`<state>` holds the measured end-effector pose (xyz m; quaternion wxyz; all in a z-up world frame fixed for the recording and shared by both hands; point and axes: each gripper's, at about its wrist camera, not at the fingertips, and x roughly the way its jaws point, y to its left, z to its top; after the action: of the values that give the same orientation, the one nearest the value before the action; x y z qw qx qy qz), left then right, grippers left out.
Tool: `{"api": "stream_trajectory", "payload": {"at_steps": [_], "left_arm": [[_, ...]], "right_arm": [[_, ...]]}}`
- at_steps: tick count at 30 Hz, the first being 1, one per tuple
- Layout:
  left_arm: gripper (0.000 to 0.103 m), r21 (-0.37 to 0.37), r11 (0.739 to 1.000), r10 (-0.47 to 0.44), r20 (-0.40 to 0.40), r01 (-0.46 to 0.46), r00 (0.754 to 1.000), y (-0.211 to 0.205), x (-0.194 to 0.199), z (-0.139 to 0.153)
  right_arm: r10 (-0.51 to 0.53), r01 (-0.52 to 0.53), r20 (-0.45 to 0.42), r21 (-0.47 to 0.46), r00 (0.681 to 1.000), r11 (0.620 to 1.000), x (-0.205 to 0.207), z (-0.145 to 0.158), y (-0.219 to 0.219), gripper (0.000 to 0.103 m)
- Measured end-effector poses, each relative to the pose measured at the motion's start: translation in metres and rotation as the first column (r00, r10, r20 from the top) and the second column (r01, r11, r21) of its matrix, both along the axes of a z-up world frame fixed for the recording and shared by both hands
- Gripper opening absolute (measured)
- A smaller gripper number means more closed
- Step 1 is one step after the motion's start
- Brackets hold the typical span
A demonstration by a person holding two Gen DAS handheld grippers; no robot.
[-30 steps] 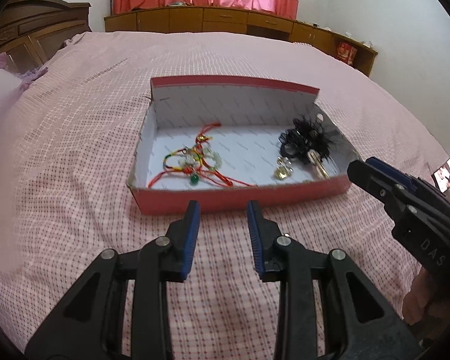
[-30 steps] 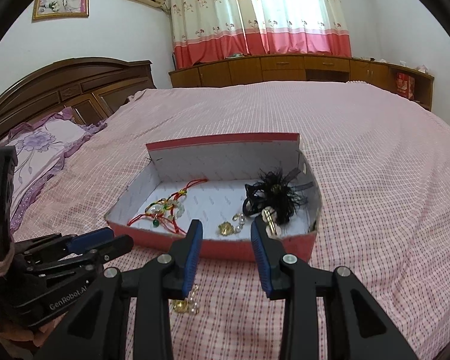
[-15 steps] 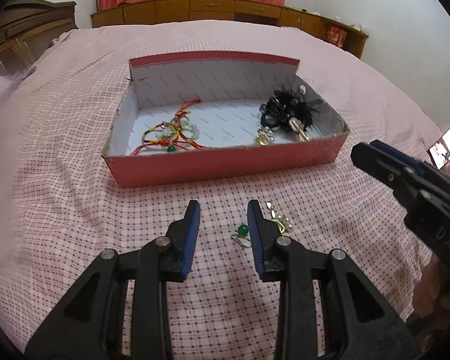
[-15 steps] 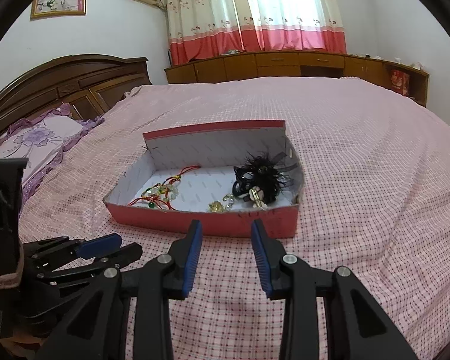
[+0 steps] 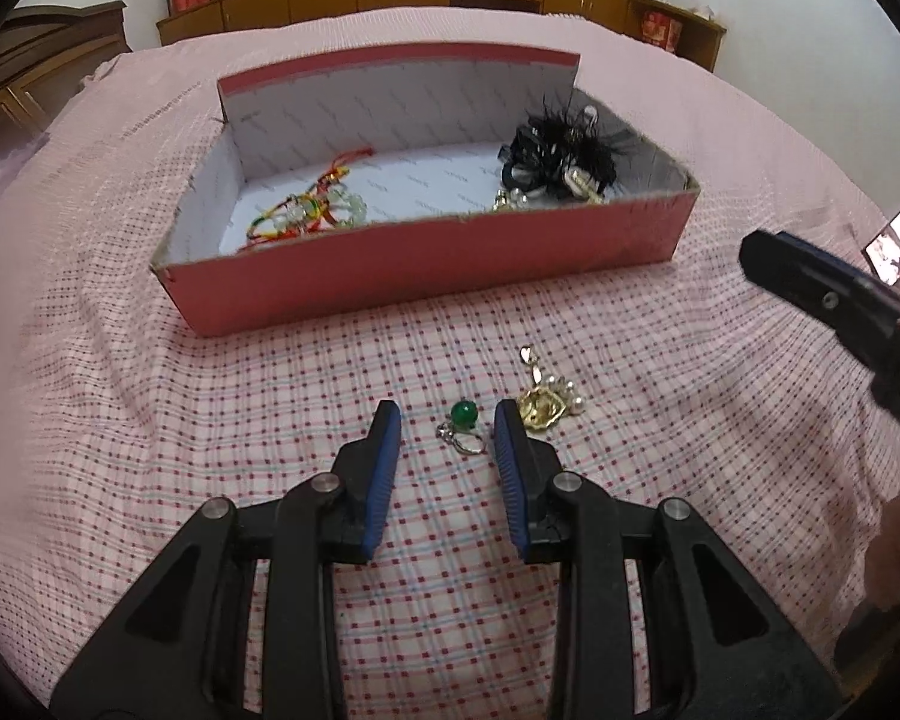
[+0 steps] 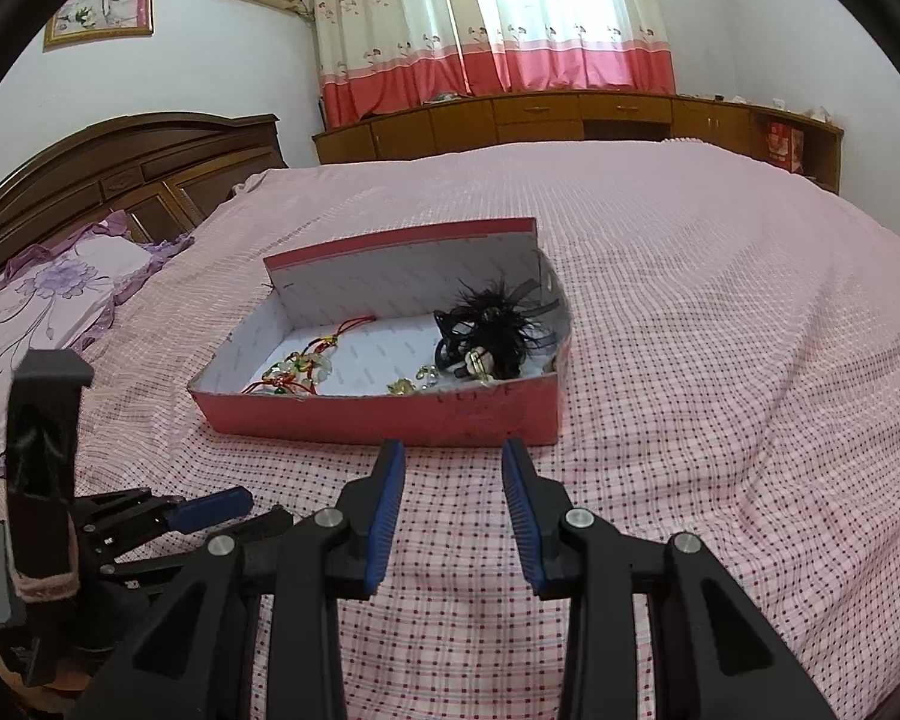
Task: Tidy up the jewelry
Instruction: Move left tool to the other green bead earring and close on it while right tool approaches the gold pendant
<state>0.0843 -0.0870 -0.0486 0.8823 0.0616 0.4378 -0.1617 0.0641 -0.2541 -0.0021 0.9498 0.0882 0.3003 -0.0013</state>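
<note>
A red box with a white inside lies on the pink checked bed. It holds a red-cord bead bracelet, a black feather hair clip and small gold pieces. On the bedspread in front of it lie a green-bead ring and a gold and pearl brooch. My left gripper is open, its fingertips on either side of the ring. My right gripper is open and empty, held back in front of the box; its side shows in the left wrist view.
A wooden headboard and a purple floral pillow are at the left. Low wooden cabinets run under the curtains at the far wall. A phone screen glows at the bed's right edge.
My left gripper has drawn back from the box and dropped toward the bedspread, bringing the ring and brooch into view between its fingertips. The right gripper has also pulled back from the box.
</note>
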Motion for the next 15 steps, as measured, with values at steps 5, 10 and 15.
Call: {"api": "stream_trajectory", "payload": {"at_steps": [5, 10, 15], "left_arm": [[0.019, 0.010, 1.000, 0.001, 0.000, -0.001, 1.000, -0.002, 0.004, -0.006], [0.005, -0.004, 1.000, 0.000, 0.002, 0.000, 1.000, -0.002, 0.008, -0.007], [0.004, -0.038, 0.999, 0.003, 0.035, -0.002, 0.999, 0.005, 0.005, 0.003]], "right_arm": [[-0.001, 0.001, -0.005, 0.004, 1.000, 1.000, -0.001, -0.003, -0.001, 0.036], [0.000, 0.001, -0.014, 0.010, 1.000, 1.000, -0.002, -0.006, 0.000, 0.036], [0.012, -0.012, -0.023, 0.012, 1.000, 1.000, -0.001, -0.009, 0.005, 0.036]]}}
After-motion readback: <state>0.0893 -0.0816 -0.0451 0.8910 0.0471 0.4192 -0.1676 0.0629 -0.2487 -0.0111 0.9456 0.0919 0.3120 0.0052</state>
